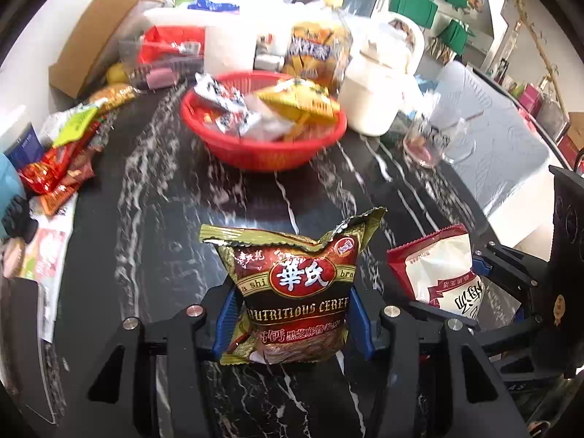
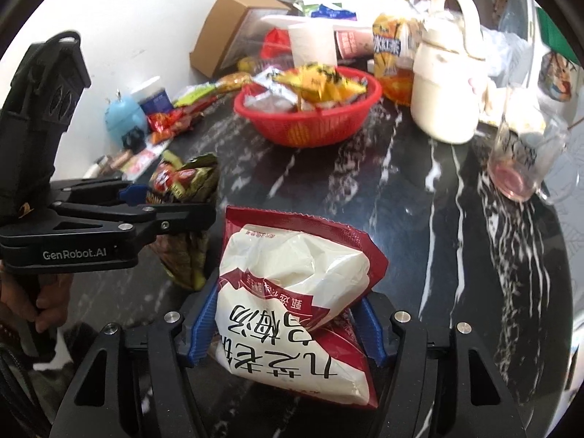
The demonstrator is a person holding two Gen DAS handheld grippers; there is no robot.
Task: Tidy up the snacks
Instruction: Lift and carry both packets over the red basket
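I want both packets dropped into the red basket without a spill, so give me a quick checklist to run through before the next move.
1. Left gripper has its fingers shut on the cereal packet: ok.
2. Right gripper has its fingers shut on the white and red packet: ok.
3. Black marble table between the packets and the red basket is bare: ok.
4. Room in the basket: already heaped with snacks, so cannot tell.
5. Glass cup and white kettle stand right of the basket, near the right gripper's way: not ok.
6. Cereal packet sealed: its top edge looks torn or crumpled, cannot tell.
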